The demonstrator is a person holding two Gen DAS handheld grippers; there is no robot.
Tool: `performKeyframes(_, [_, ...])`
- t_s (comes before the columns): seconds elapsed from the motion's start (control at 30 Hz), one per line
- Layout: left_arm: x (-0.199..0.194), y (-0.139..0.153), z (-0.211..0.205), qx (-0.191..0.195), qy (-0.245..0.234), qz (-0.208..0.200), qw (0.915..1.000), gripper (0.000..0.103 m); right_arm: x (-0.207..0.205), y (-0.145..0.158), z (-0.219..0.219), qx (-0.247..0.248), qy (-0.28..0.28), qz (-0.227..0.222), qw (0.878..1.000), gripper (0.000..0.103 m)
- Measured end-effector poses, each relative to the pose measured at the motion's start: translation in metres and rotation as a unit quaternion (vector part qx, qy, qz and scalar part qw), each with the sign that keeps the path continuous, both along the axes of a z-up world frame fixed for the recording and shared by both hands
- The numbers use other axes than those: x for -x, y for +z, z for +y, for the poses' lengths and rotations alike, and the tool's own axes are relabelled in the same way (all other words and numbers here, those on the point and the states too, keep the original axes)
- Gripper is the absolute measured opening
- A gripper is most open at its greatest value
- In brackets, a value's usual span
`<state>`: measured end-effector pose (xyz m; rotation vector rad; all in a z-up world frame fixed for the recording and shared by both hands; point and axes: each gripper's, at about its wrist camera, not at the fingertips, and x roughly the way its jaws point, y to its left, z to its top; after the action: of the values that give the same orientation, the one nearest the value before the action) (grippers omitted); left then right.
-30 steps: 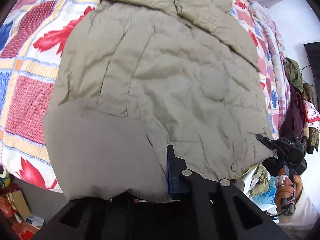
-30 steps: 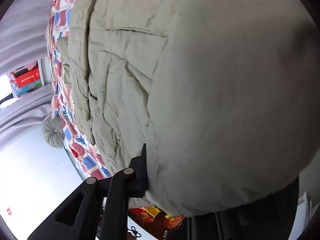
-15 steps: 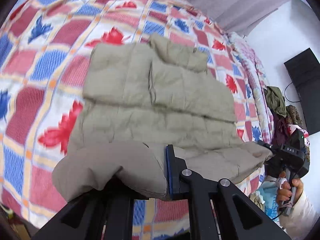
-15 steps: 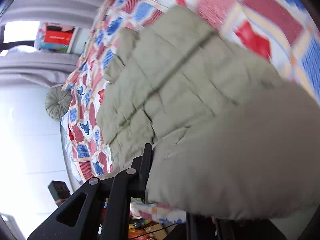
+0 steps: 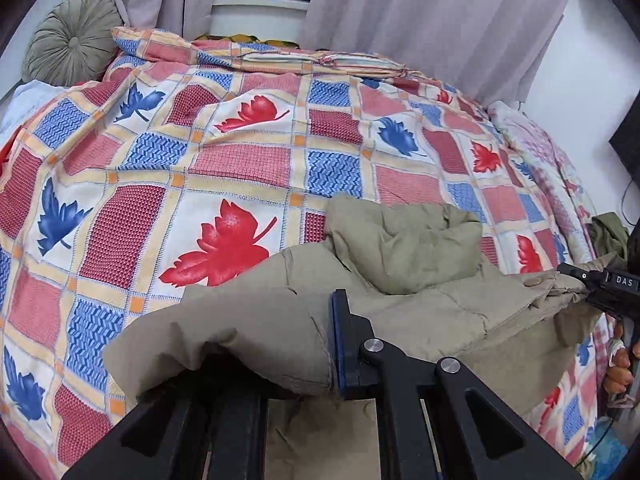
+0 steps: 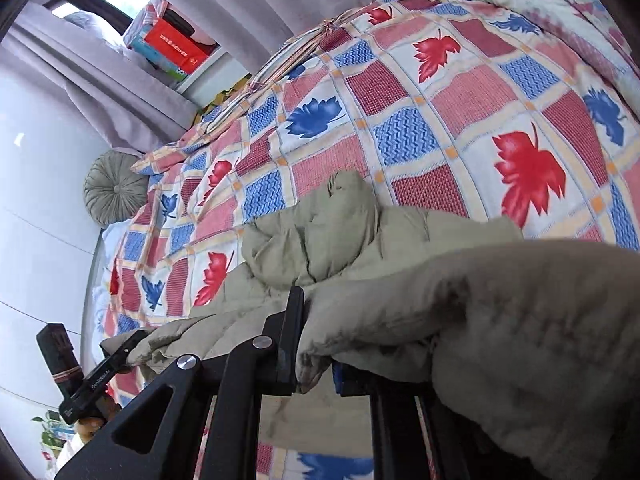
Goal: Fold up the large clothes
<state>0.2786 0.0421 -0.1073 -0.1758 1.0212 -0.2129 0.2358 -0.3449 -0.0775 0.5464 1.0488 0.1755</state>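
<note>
jacket (image 5: pixel 400 280) hem now lifted over its collar, more bedspread (image 5: pixel 200 160) showing

Right gripper (image 6: pixel 316 344) clamped on an edge of the olive padded jacket (image 6: pixel 460 300); fabric draped over the right finger, left finger (image 6: pixel 294 320) bare and pressed against the cloth. Jacket bunched in a heap on the leaf-patterned bedspread (image 6: pixel 440 120). Left gripper (image 6: pixel 120 350) at lower left, pinching another jacket edge, a hand (image 6: pixel 90 426) below it. Round green cushion (image 6: pixel 114 188) at the bed's far end. Red box (image 6: pixel 176 46) on a sill between grey curtains (image 6: pixel 100 88)
</note>
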Motion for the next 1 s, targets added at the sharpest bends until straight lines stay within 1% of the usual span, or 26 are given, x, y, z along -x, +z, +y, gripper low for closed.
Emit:
performKeyframes(0.07, [-0.02, -0.027, -0.007, -0.012, 0.01, 0.016, 0.9997, 0.012, -0.02, -0.021, 0.0, 0.009, -0.006, 0.008, 1.0, 0.013])
performKeyframes(0.13, [-0.029, -0.051, -0.016, -0.029, 0.013, 0.026, 0.9992, 0.012, -0.037, -0.05, -0.002, 0.009, -0.02, 0.023, 1.0, 0.013])
performKeyframes(0.23, [-0.036, -0.074, -0.027, -0.054, 0.01, 0.026, 0.9982, 0.013, -0.05, -0.088, -0.008, 0.001, -0.039, 0.046, 0.998, 0.013])
performKeyframes(0.33, [-0.041, -0.083, -0.031, -0.062, 0.013, 0.03, 0.9976, 0.013, -0.055, -0.112, -0.013, -0.01, -0.05, 0.056, 0.997, 0.013])
performKeyframes(0.43, [-0.042, -0.079, -0.027, -0.051, 0.02, 0.036, 0.9978, 0.013, -0.055, -0.124, -0.017, -0.026, -0.065, 0.061, 0.996, 0.015])
performKeyframes(0.5, [-0.04, -0.073, -0.024, -0.046, 0.017, 0.037, 0.9981, 0.013, -0.055, -0.123, -0.018, -0.035, -0.069, 0.064, 0.995, 0.019])
performKeyframes(0.53, [-0.038, -0.069, -0.022, -0.041, 0.017, 0.035, 0.9984, 0.014, -0.054, -0.12, -0.019, -0.037, -0.069, 0.064, 0.995, 0.027])
performKeyframes(0.57, [-0.036, -0.065, -0.021, -0.039, 0.017, 0.033, 0.9986, 0.019, -0.053, -0.116, -0.02, -0.037, -0.068, 0.063, 0.995, 0.033])
performKeyframes(0.6, [-0.034, -0.062, -0.02, -0.036, 0.015, 0.032, 0.9987, 0.022, -0.052, -0.111, -0.021, -0.035, -0.066, 0.059, 0.995, 0.051])
performKeyframes(0.63, [-0.032, -0.059, -0.019, -0.035, 0.013, 0.03, 0.9988, 0.031, -0.051, -0.105, -0.023, -0.032, -0.065, 0.054, 0.996, 0.071])
performKeyframes(0.67, [-0.029, -0.055, -0.019, -0.035, 0.01, 0.027, 0.999, 0.044, -0.05, -0.1, -0.024, -0.031, -0.064, 0.05, 0.996, 0.075])
performKeyframes(0.7, [-0.026, -0.05, -0.02, -0.034, 0.008, 0.023, 0.9991, 0.053, -0.047, -0.093, -0.026, -0.031, -0.064, 0.043, 0.997, 0.075])
performKeyframes(0.73, [-0.023, -0.045, -0.019, -0.034, 0.009, 0.016, 0.9993, 0.066, -0.045, -0.089, -0.028, -0.032, -0.064, 0.04, 0.997, 0.075])
performKeyframes(0.77, [-0.019, -0.039, -0.019, -0.033, 0.009, 0.009, 0.9994, 0.072, -0.043, -0.085, -0.029, -0.034, -0.064, 0.04, 0.997, 0.075])
performKeyframes(0.83, [-0.012, -0.031, -0.02, -0.038, 0.007, 0.002, 0.9993, 0.072, -0.037, -0.079, -0.033, -0.035, -0.067, 0.038, 0.996, 0.075])
performKeyframes(0.93, [-0.002, -0.018, -0.017, -0.063, 0.013, -0.018, 0.9978, 0.072, -0.024, -0.075, -0.037, -0.031, -0.07, 0.038, 0.996, 0.075])
performKeyframes(1.0, [0.005, -0.008, -0.01, -0.064, 0.02, -0.033, 0.9972, 0.072, -0.016, -0.073, -0.038, -0.022, -0.067, 0.039, 0.997, 0.075])
